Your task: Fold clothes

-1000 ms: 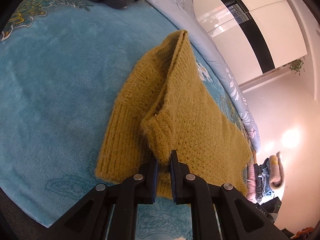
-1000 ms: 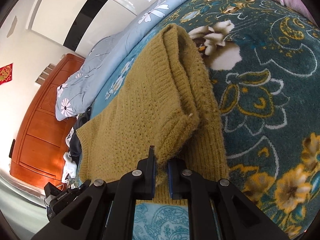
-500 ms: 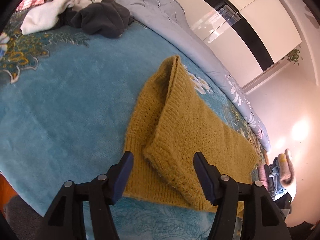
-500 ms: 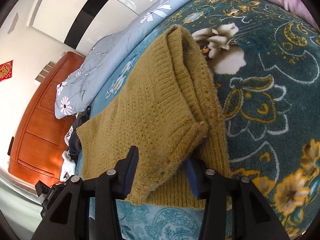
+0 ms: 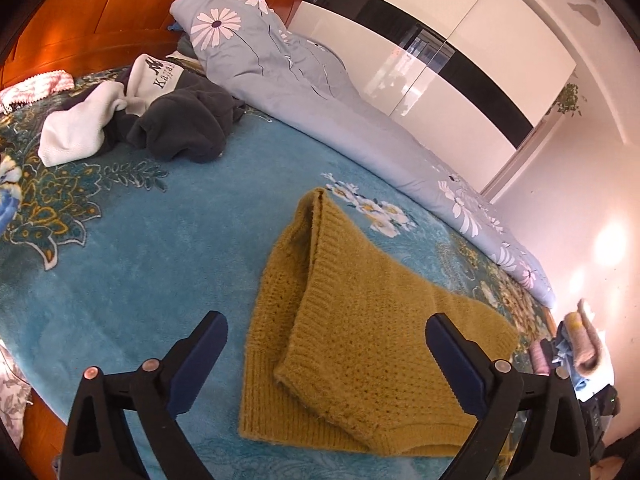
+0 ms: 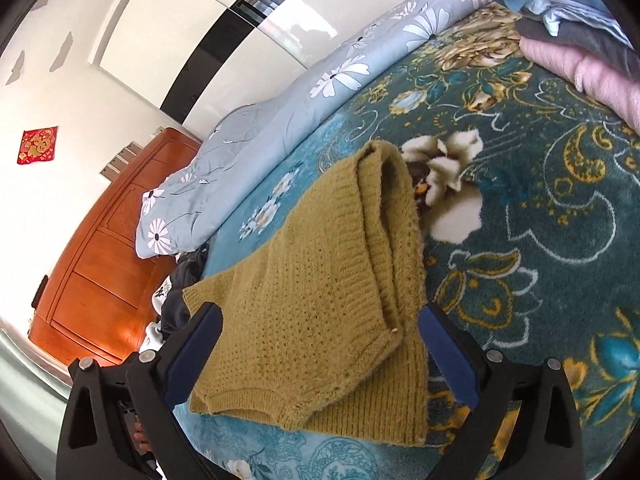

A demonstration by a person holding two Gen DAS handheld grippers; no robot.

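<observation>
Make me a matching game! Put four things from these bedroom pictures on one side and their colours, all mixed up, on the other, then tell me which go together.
Things:
1. knitted sweater
2. headboard
3. quilt with daisies
4. little square wall decoration

Colours:
A. red
B. pale blue-grey
C. mustard yellow
D. orange-brown wood

Pairs: 1-C, 2-D, 3-B, 4-A
</observation>
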